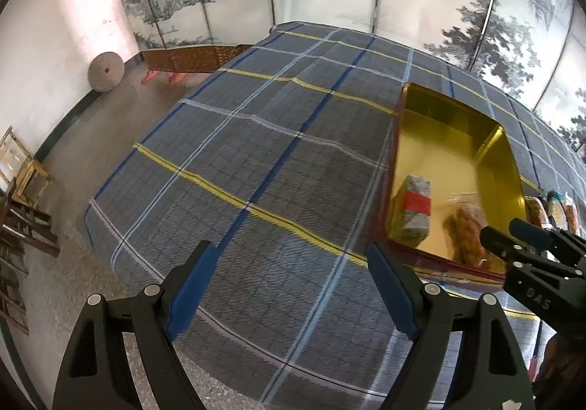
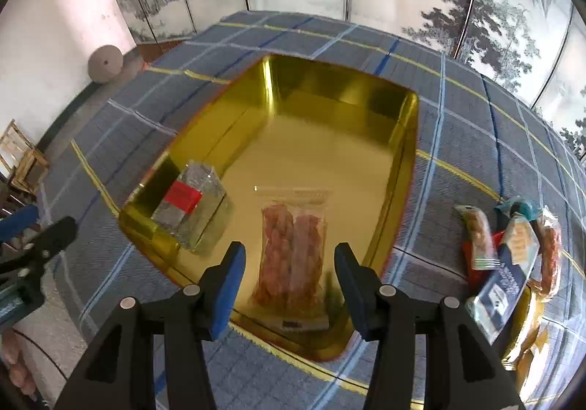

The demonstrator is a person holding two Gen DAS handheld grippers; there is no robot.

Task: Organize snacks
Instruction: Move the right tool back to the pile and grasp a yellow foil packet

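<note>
Right gripper point(image 2: 289, 285) jaws apart, clear of the twisted-snack packet point(image 2: 293, 256) lying in the gold tin point(image 2: 406, 168); lift straight out, then fetch the pile of packets point(image 2: 512, 256) on the right; left gripper point(image 1: 289, 292) wide, empty.

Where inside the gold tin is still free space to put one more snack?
The far half of the gold tin is bare, from the silver packet with the red band and the clear bag of twisted snacks up to the back wall. The near end is crowded. Outside, to the right, the remaining snack packets cover the cloth.
</note>
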